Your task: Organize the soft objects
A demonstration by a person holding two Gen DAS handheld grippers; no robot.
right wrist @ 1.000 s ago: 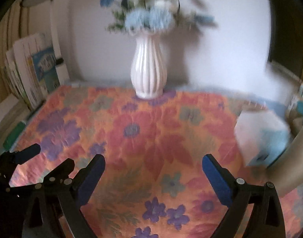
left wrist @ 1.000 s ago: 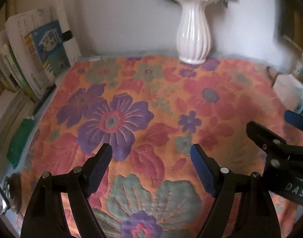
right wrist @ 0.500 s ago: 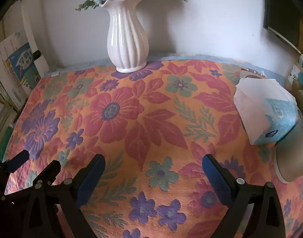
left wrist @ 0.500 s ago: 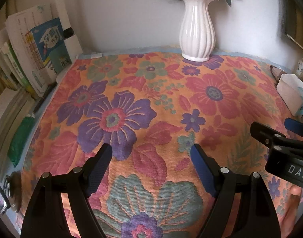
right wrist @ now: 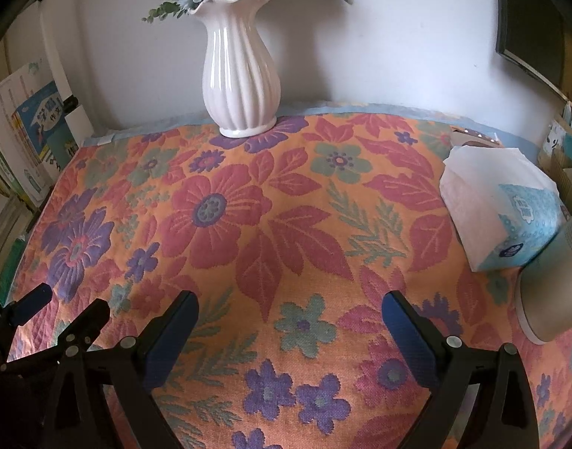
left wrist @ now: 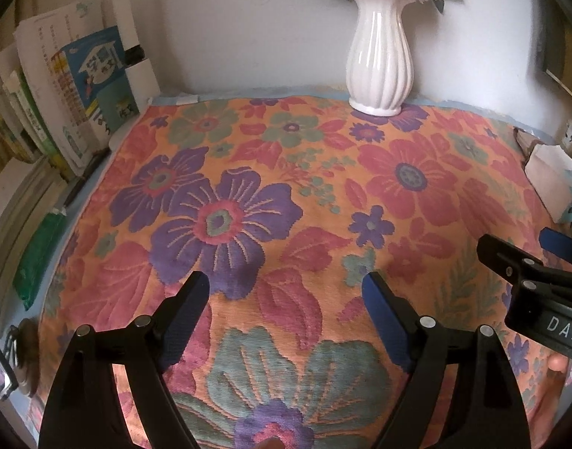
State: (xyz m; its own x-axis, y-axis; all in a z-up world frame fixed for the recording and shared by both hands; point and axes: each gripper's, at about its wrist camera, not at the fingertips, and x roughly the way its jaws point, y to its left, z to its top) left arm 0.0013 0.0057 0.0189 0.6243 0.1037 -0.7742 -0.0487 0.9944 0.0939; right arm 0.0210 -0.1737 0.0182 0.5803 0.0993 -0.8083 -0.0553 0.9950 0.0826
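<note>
A quilted floral cloth (left wrist: 248, 187) in orange, red and purple lies spread flat over the table, and the right wrist view shows the same cloth (right wrist: 248, 224). My left gripper (left wrist: 286, 284) hovers over its near part with the jaws opening and nothing between them. My right gripper (right wrist: 290, 301) stands open over the cloth, also empty. The two grippers are side by side: the right gripper (left wrist: 517, 241) shows at the right edge of the left wrist view, and the left gripper (right wrist: 71, 299) shows at the lower left of the right wrist view.
A white ribbed vase (right wrist: 241, 75) with blue flowers stands on the cloth's far edge against the wall. A soft tissue pack (right wrist: 491, 205) lies at the right, beside a pale round object (right wrist: 555, 280). Books (left wrist: 73, 93) lean along the left, with a green item (left wrist: 39, 254) below them.
The right wrist view has settled from a blur and shifted, so the vase now sits higher and further left in it. The left wrist view has hardly changed.
</note>
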